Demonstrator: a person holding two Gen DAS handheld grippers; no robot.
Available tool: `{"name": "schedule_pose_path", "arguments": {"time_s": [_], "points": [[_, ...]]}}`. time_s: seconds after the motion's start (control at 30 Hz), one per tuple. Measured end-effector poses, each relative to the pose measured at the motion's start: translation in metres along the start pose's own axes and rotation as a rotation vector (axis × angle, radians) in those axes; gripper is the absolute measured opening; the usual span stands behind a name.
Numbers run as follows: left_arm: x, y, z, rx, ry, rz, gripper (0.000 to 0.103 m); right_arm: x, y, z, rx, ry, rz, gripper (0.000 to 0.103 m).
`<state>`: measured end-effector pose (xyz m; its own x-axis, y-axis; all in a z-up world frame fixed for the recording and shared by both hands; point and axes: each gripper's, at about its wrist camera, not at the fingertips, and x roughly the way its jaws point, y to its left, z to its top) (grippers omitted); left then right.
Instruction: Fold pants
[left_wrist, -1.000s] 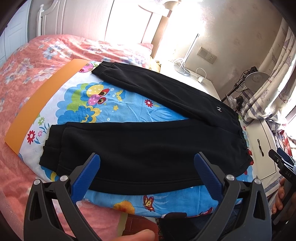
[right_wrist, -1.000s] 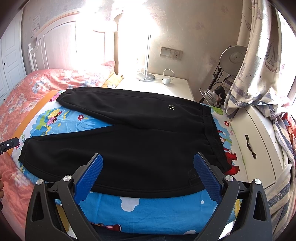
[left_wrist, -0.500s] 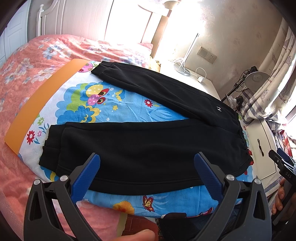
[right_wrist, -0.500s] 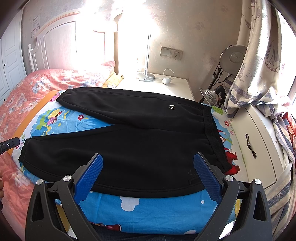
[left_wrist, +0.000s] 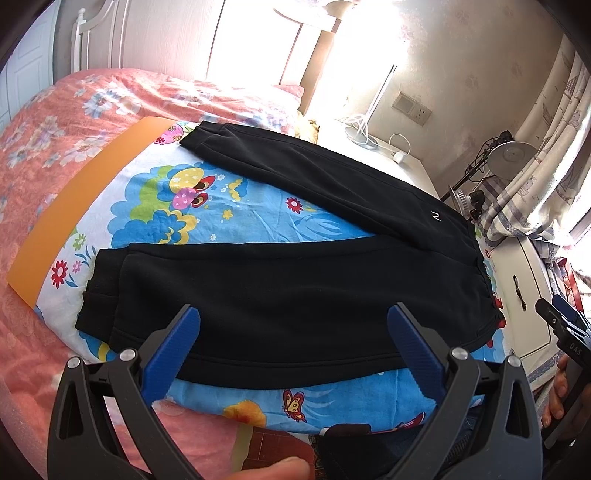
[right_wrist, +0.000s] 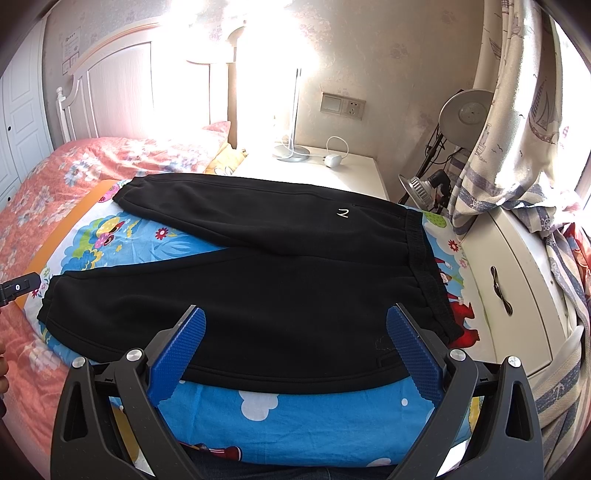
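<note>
Black pants (left_wrist: 295, 288) lie spread flat on a blue cartoon-print mat (left_wrist: 192, 206), legs splayed apart to the left, waistband at the right; they show in the right wrist view (right_wrist: 288, 295) too. My left gripper (left_wrist: 293, 325) is open and empty, held above the near leg's front edge. My right gripper (right_wrist: 295, 325) is open and empty, above the near leg close to the waistband (right_wrist: 424, 266). The right gripper's tip (left_wrist: 561, 321) shows at the right edge of the left wrist view.
The mat lies on a pink floral bed (left_wrist: 55, 122) over an orange board (left_wrist: 74, 195). A white nightstand (right_wrist: 314, 170) with a lamp stands behind. A white cabinet (right_wrist: 509, 280), a desk lamp (right_wrist: 465, 110) and curtains (right_wrist: 524, 122) stand at the right.
</note>
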<state>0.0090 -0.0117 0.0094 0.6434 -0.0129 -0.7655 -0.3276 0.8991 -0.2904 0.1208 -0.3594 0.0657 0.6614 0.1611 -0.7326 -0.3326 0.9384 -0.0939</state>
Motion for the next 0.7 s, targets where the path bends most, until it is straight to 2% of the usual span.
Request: {"name": "schedule_pose_path", "arguments": {"time_s": [0.6,0.7], "points": [[0.001,-0.002,0.000,-0.003,-0.003,-0.007,0.101,0.003,0.004,-0.004,-0.001,-0.002,0.006,0.095],[0.009,-0.015,-0.003,0.033,-0.045,0.001,0.101,0.025,0.003,-0.008,-0.021,0.058,0.086,0.096]]}}
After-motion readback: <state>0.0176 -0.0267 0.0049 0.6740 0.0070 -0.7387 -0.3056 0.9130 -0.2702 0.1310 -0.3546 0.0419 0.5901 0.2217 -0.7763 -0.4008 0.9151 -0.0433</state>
